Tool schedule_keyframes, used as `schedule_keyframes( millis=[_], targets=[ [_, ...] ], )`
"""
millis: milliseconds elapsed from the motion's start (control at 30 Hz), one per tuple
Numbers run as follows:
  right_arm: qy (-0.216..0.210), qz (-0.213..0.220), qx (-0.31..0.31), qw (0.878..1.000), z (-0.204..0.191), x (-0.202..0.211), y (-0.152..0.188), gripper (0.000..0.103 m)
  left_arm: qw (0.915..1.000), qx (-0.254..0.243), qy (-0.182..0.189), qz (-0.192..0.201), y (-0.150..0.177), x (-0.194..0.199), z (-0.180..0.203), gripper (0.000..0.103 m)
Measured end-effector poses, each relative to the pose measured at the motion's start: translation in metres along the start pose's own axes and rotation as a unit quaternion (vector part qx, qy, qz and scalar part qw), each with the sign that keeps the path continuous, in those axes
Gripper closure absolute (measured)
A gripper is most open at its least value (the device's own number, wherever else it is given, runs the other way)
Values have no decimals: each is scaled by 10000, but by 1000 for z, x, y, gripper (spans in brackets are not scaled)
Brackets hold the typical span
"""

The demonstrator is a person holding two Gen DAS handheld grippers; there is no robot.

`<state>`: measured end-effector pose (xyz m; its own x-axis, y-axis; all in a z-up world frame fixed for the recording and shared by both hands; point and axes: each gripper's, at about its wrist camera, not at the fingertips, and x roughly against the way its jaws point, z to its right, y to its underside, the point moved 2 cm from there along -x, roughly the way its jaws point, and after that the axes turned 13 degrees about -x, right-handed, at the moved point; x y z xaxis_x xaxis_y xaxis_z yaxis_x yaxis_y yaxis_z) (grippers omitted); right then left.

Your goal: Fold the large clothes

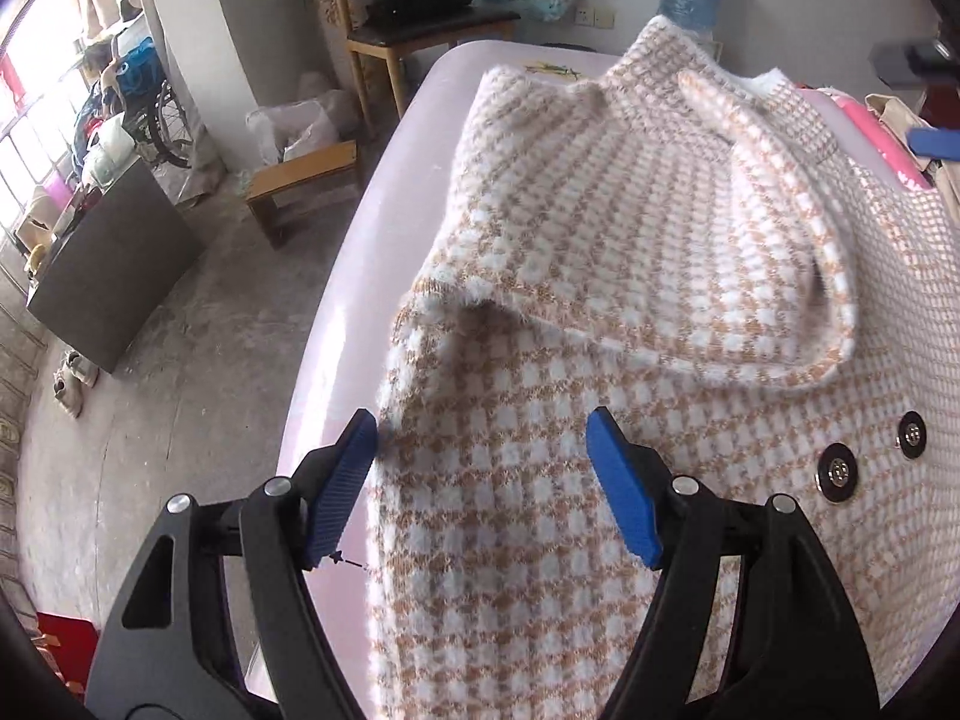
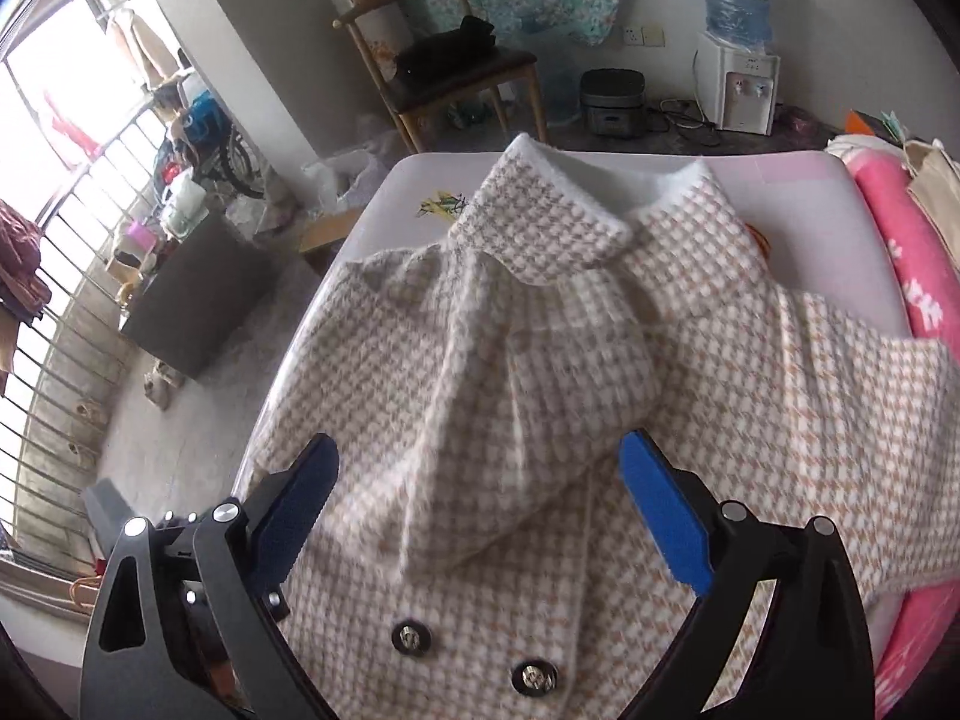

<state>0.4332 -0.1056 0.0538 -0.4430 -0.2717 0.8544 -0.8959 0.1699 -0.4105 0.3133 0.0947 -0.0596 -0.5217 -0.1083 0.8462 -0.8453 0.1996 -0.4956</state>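
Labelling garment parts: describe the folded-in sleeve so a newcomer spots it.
On the pale pink table lies a beige-and-white houndstooth fuzzy coat. Its folded sleeve crosses the chest diagonally below the white-lined collar, ending above two dark round buttons.

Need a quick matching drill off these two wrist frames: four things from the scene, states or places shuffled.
Things:
1. coat
2. left sleeve
3. wooden chair
4. water dispenser

States or places:
A. carries a blue bottle on top
B. lies folded across the chest
C. holds a dark bundle on its seat
D. spread on the pale table, collar far from the grippers

Pairs: 1-D, 2-B, 3-C, 4-A
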Motion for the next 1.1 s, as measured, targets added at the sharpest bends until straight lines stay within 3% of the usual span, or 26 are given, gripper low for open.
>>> schedule_keyframes(
  millis=[133,300,367,433,600,700,800,967,1033,1100],
  targets=[
    [940,44,415,9947,-34,-55,-31,11,9998,188,22,30,2,-5,-5,22],
    [1940,-191,761,9779,-20,-87,-35,25,9995,289,137,12,5,-9,-10,18],
    [1909,-109,873,9777,-5,-71,-27,27,9995,279,138,30,6,-9,-11,16],
    [1831,22,870,9792,12,-41,-16,36,9995,264,136,50,6,-10,-11,15],
    [1482,212,553,9872,74,44,41,36,9996,219,154,99,10,-7,-12,13],
    [1214,-203,19,9924,128,63,82,36,9995,242,148,105,12,-6,-13,11],
    [558,-596,-706,9942,172,71,108,36,9994,305,122,106,11,-7,-15,8],
    [-289,-412,-1374,9892,199,78,98,36,9993,337,101,117,11,-6,-16,8],
    [-337,-470,-1561,9860,201,62,88,36,9992,360,90,144,12,-5,-17,8],
    [-114,-489,-1617,9856,205,45,78,41,9991,367,78,185,13,-4,-17,8]
  ],
)
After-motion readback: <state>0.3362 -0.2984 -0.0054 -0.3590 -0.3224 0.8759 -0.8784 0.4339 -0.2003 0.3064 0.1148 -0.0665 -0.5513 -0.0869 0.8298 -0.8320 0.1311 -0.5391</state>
